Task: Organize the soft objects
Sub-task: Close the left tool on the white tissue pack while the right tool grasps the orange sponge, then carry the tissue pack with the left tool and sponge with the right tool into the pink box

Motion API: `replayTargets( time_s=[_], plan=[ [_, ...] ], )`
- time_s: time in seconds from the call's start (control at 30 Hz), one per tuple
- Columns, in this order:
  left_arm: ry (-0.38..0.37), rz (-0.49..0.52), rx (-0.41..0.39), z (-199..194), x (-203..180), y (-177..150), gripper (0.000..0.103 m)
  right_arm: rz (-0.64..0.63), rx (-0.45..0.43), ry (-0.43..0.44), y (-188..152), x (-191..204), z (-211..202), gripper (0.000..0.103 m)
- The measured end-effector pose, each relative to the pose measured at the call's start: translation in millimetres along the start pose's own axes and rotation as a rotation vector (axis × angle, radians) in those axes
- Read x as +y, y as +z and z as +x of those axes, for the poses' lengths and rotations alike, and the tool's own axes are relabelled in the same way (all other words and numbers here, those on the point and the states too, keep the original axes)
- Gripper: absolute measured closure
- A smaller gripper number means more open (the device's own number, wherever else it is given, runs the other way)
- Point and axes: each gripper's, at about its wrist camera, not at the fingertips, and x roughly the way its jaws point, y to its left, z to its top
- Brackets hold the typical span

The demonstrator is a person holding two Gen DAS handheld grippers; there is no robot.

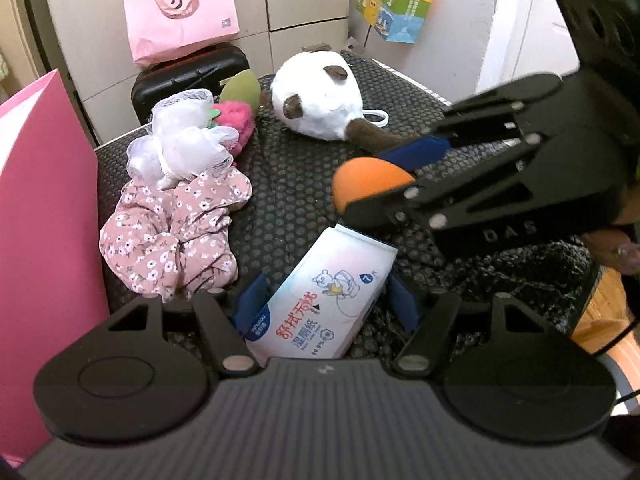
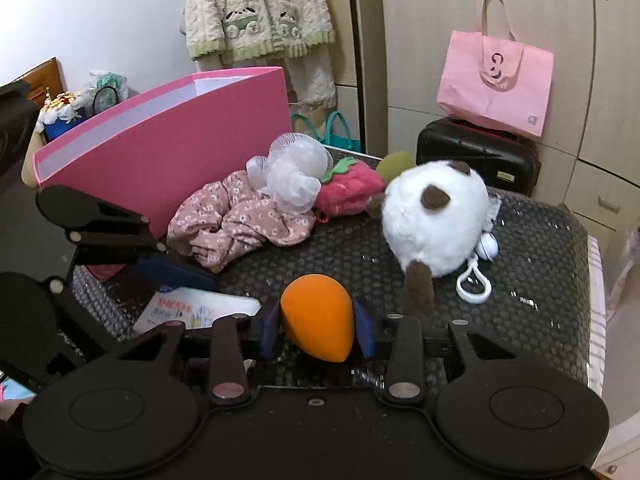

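Observation:
My right gripper (image 2: pixel 318 328) is shut on an orange egg-shaped sponge (image 2: pixel 318 320), both blue pads pressing its sides just above the black bubble mat (image 2: pixel 520 280). From the left wrist view the same sponge (image 1: pixel 372 180) sits in the right gripper (image 1: pixel 384 180). My left gripper (image 1: pixel 328 292) is shut on a white pack of wet wipes (image 1: pixel 328 292), which lies slanted between its pads. Further back lie a floral pink cloth (image 1: pixel 172 232), a white mesh puff (image 1: pixel 184 140), a pink strawberry plush (image 1: pixel 238 120), a green sponge (image 1: pixel 240 88) and a white-and-brown plush (image 1: pixel 320 100).
An open pink box (image 2: pixel 160 152) stands at the mat's left edge. Behind the mat are a black case (image 2: pixel 476 152) with a pink paper bag (image 2: pixel 496 88) on it, and cupboards. A white clip (image 2: pixel 474 284) hangs off the plush. The two grippers are close together.

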Motion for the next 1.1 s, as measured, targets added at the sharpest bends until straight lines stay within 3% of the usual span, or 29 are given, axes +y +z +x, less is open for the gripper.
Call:
replayTargets(
  time_s=[0.13,0.37,0.47,0.57,1.1],
  plan=[
    [-0.011,-0.019,-0.011,-5.1,-1.3,-2.0,0.055,-0.002,0.005,0.000,-4.7,2.4,1.1,0.057],
    [-0.004,-0.101,-0.055,-6.2,-1.6,-9.1,0.054,-0.008,-0.014,-0.031,-11.9,9.8,3.6,0.060],
    [0.046,-0.069,-0.085,-6.7,-12.6,-14.9,0.053,0.037,-0.034,-0.045,-14.8,9.0,0.0,0.060],
    [0.075,-0.040,-0.107,-8.7,-20.3,-17.9,0.062,0.071,-0.062,-0.084,-19.5,8.5,-8.8,0.060],
    [0.060,-0.147,-0.178,-41.5,-12.9,-28.4,0.063,0.117,-0.069,-0.150,-42.3,23.8,-39.8,0.060]
  ],
)
